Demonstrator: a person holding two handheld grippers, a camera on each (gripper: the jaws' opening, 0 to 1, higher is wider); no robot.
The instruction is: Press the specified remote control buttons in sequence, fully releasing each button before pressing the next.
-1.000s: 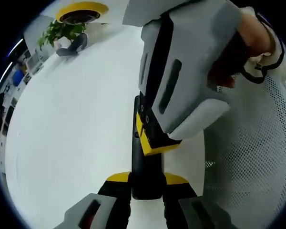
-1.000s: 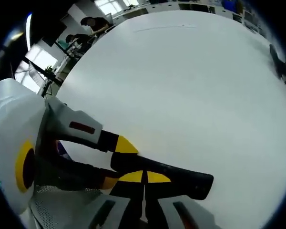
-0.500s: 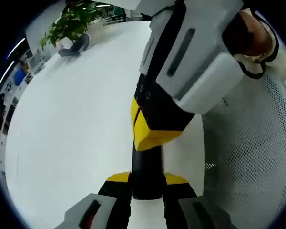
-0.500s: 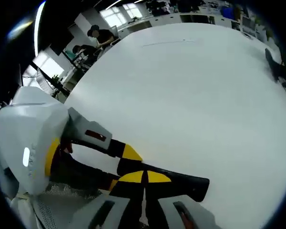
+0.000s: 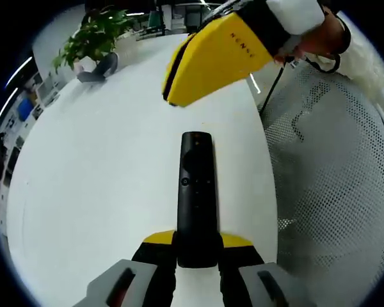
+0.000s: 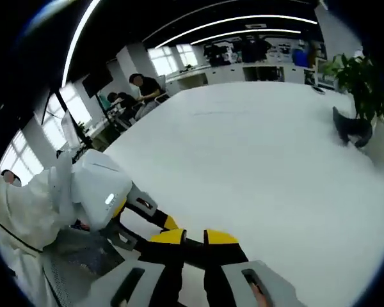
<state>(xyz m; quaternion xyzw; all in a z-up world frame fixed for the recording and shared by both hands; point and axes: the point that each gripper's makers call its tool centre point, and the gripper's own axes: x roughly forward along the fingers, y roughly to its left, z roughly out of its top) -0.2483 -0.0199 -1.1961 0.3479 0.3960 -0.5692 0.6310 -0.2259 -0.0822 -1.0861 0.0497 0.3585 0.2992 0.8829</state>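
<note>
**A:** Left gripper view first. Black remote control [image 5: 196, 195] lying lengthwise on the white table [image 5: 89, 185], near end pinched between the yellow-tipped jaws of the left gripper [image 5: 196, 246]. Clamped snug on both sides of it. Round button up by the far end, ring pad a little below that. Far tip bare, nothing touching it.

**B:** And the yellow wedge up top?

**A:** Right gripper [image 5: 208, 61], coming in from the upper right, hanging above the table past the remote's far end. Well apart from the buttons. Hand [image 5: 323, 35] on it, white sleeve behind. Can't tell from here how its jaws stand. White perforated chair mesh [image 5: 333, 192] off the table's right edge. Potted plant [image 5: 93, 38] and a dark grey thing [image 5: 97, 65] at the far corner.

**B:** Right gripper view?

**A:** Looking down from higher up. Right gripper [image 6: 194, 238] at the bottom, two yellow tips with a narrow gap between them, gripping nothing. Just beyond and below, the left gripper [image 6: 160, 229], grey-white body with a small lit spot, reaching in from the left. Dark strip of the remote control [image 6: 195, 254] peeking between the yellow tips, mostly hidden. Same white table [image 6: 256, 166] stretching away, plant [image 6: 358, 80] and dark grey thing [image 6: 351, 126] on the right. People [image 6: 141, 89] at desks way back, ceiling light strips overhead. White sleeve [image 6: 22, 204] at left.
</note>
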